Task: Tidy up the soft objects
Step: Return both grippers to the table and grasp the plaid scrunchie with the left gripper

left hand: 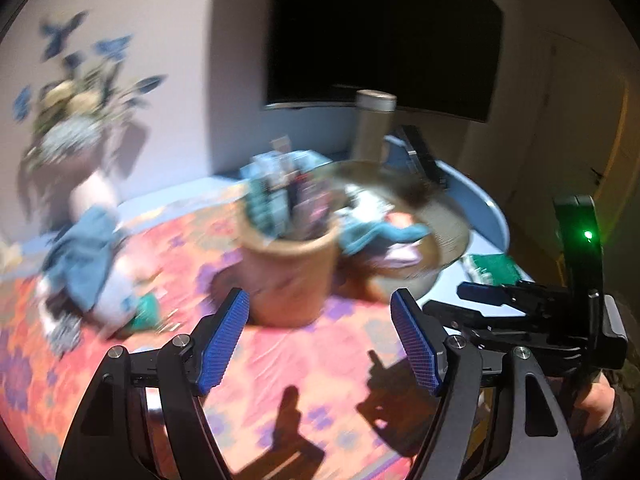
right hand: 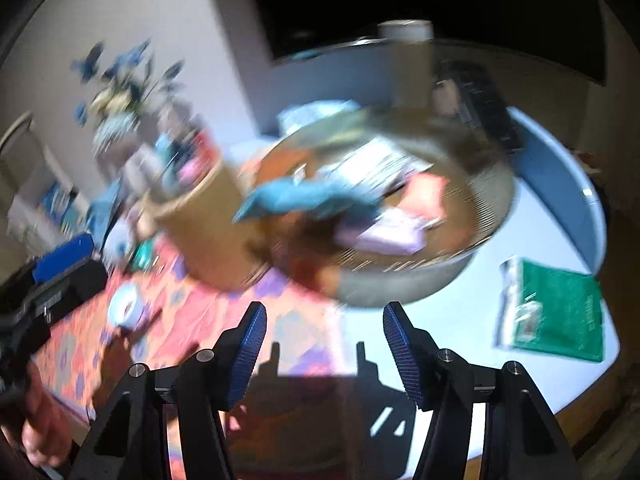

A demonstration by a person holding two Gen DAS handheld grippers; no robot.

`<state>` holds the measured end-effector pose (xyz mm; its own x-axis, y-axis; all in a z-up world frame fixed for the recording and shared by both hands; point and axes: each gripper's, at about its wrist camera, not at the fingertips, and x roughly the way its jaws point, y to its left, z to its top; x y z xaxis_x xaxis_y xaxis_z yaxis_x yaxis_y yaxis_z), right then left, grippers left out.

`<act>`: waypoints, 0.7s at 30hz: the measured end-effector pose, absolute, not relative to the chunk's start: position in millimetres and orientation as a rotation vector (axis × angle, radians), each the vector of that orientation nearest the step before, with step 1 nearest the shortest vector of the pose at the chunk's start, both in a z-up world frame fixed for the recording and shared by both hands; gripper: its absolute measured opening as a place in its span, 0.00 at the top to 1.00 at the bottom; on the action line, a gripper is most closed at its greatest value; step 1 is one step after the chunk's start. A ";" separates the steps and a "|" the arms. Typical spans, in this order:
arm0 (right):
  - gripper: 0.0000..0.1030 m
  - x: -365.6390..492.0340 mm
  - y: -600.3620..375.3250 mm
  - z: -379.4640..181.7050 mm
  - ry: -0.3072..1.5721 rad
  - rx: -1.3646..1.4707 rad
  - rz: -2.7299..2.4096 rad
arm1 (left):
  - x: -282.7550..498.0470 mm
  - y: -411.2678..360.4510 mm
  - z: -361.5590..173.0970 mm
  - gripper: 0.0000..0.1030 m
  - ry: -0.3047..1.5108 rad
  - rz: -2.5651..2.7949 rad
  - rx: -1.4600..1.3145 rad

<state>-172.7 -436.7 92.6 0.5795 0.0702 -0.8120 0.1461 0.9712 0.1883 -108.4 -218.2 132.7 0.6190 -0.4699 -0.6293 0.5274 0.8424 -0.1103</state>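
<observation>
Two grippers hang over the round table, both with jaws apart and nothing between the blue pads. The left gripper point(left hand: 320, 340) hovers above the red flowered cloth point(left hand: 304, 364), its pads spread wide; the right gripper point(right hand: 324, 352) sits just beside it, over the edge where the cloth meets the pale blue table point(right hand: 472, 312), its gap narrower but plainly empty. A hand point(right hand: 40, 436) shows low at the left of the right wrist view, wrapped round the other tool.

Just beyond the pads stands a tan pot point(left hand: 288, 268) stuffed with upright bits I cannot make out through the blur. Touching it on the right is a wide shallow basket point(right hand: 420, 276), and in it lies a teal cloth point(right hand: 308, 200) draped over a lilac piece point(right hand: 384, 236) and something salmon-pink. I judge these soft and light, likely to sag and trail when lifted, so a pinch on a raised fold near the middle of the teal cloth would hold better than a grab at a thin corner.

Left of the pot, a heap of blue and white fabric point(left hand: 84, 264) slumps on the flowered cloth. A green packet point(right hand: 556, 312) lies flat to the right, a tall cylinder point(left hand: 374, 124) stands behind, and a dark screen point(left hand: 384, 32) fills the wall
</observation>
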 end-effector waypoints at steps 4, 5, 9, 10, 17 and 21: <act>0.43 -168.1 -389.9 83.9 0.994 0.181 0.036 | -111.8 -166.2 119.9 0.30 0.720 -0.485 0.055; 0.43 -166.0 -376.8 83.1 0.998 0.162 0.056 | -111.7 -149.1 115.8 0.30 0.727 -0.452 0.044; 0.43 -156.2 -321.1 78.0 1.013 0.089 0.140 | -107.6 -100.3 103.9 0.30 0.752 -0.360 0.008; 0.43 -154.5 -310.6 76.2 1.016 0.076 0.154 | -106.6 -86.6 100.9 0.30 0.757 -0.335 -0.003; 0.42 -135.3 -229.2 53.1 1.062 -0.045 0.264 | -80.7 7.7 85.5 0.30 0.788 -0.148 -0.108; 0.42 -123.3 -199.3 44.3 1.077 -0.086 0.294 | -62.2 42.8 84.7 0.30 0.766 -0.025 -0.120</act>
<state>-123.3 -199.3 44.3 0.4390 0.1946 -0.8772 -0.2780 0.9578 0.0734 -62.2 42.8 84.7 0.7209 -0.0662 -0.6899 -0.0215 0.9928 -0.1177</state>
